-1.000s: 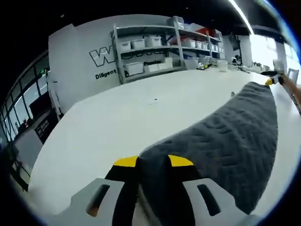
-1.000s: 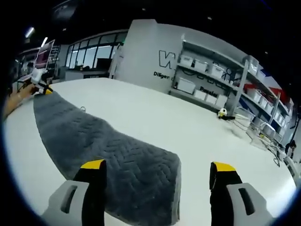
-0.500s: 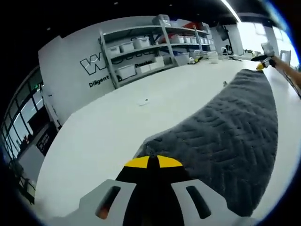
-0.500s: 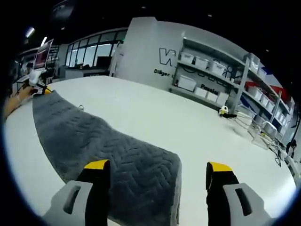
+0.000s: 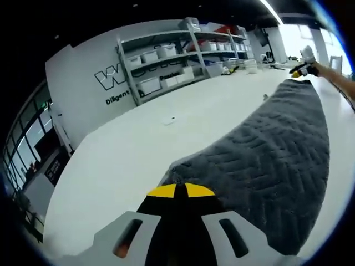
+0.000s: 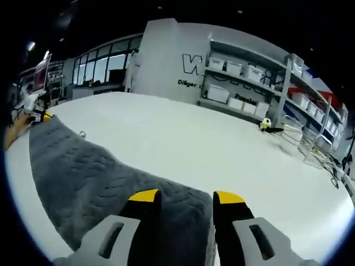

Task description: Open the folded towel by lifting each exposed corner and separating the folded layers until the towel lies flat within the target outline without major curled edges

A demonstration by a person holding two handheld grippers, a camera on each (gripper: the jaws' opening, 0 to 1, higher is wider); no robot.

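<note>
Towel (image 5: 266,160) lies as a long folded grey strip on the white desk (image 5: 138,149), one end at each tool. Left tool (image 5: 179,190) pinched tight on the near corner; right tool (image 6: 186,197) narrow, jaws either side of the corner at its end — seems to be gripping, contact itself hidden. Step in hand, as I judge it: both end corners taken — next calls for lifting the top layer and carrying it sideways off the lower one, both ends level, no target outline visible to aim at.
</note>
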